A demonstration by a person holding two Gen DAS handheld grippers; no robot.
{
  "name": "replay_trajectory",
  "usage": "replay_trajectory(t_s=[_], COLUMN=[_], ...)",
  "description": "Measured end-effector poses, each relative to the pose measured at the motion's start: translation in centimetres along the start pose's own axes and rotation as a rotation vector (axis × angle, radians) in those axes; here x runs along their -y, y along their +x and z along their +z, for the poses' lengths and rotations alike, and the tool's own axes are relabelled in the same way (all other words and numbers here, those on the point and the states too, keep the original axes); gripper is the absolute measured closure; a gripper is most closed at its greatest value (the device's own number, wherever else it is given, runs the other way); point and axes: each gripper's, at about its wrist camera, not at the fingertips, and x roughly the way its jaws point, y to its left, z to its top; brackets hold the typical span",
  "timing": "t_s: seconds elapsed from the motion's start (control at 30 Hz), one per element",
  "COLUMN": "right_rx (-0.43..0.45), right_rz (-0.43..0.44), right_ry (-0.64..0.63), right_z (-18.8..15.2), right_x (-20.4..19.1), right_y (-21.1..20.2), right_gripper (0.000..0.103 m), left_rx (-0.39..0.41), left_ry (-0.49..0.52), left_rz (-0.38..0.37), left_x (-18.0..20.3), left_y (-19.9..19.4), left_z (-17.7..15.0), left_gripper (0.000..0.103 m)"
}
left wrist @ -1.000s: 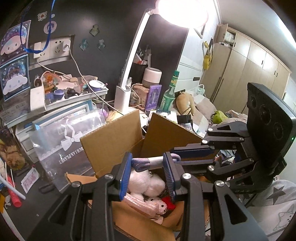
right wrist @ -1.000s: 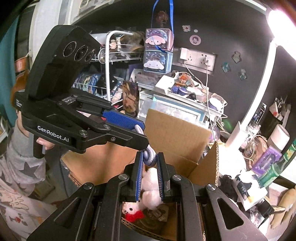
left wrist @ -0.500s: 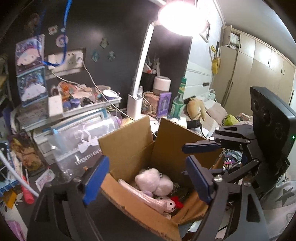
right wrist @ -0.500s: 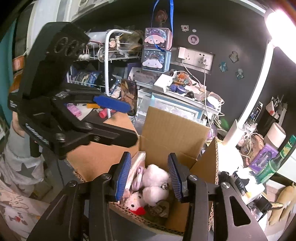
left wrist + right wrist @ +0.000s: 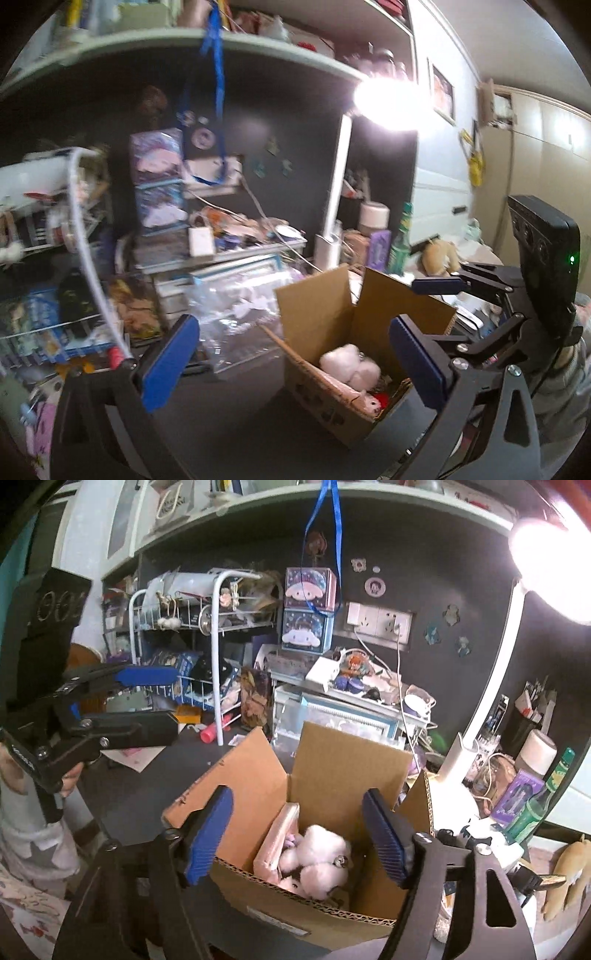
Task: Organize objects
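We see an open cardboard box [image 5: 325, 775] standing on a dark desk [image 5: 236, 417], its flaps raised. Inside it lies a white-and-pink plush toy [image 5: 321, 856], with a flat pink item [image 5: 277, 842] leaning against the box's left inner wall; in the left wrist view the same plush [image 5: 351, 365] shows beside a small red detail that we cannot identify.

The left gripper [image 5: 291, 363] hangs above the desk with its blue-padded jaws spread wide and nothing between them; the box sits just right of its centre line. From the right wrist view, that same left gripper [image 5: 136, 698] appears at the left edge, clear of the box, held by a hand in a star-patterned sleeve.

The right gripper [image 5: 297, 843] is poised over the box, jaws likewise parted wide and empty, framing the plush below without touching it. In the left wrist view the right gripper [image 5: 424, 306] shows at the right, close to the box's far flap.

Behind the box we note a white desk lamp [image 5: 476, 709], switched on, a green bottle [image 5: 535, 801], a white wire rack [image 5: 207, 627] and two stacked character-print boxes [image 5: 308, 611] against the dark wall. The left wrist view is motion-blurred, so finer detail there is uncertain.
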Motion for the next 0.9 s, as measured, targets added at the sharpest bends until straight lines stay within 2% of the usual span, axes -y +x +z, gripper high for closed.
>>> replay_trajectory(t_s=[0.1,0.2,0.23,0.47,0.6,0.9], right_rx=[0.03,0.086,0.099,0.174,0.2,0.192], right_rz=[-0.013,-0.026,-0.025,-0.027,-0.023,0.001], right_ry=[-0.002,-0.005,-0.002,0.012,0.051,0.119], right_z=[0.0,0.0,0.0,-0.5,-0.8,-1.0], right_x=[-0.5,-0.9,-1.0,-1.4,-0.6,1.2], right_y=[-0.5,-1.3,-1.5,-1.6,-1.2,0.1], right_gripper=[0.017,0.012,0.007,0.006,0.006,0.006], left_rx=[0.033,0.063,0.071,0.116,0.106,0.077], left_ry=[-0.029,-0.055,-0.063,-0.102,-0.094,-0.119], left_rz=[0.042,0.088,0.104,0.183,0.229,0.251], left_x=[-0.4,-0.7,-0.8,-1.5,-1.8,-2.7], left_y=[-1.2,-2.3,-2.5,-3.2,-2.4,-1.2], left_z=[-0.3,-0.8,-0.9,-1.9,-2.2,-2.9], left_gripper=[0.001,0.001,0.001,0.001,0.001,0.001])
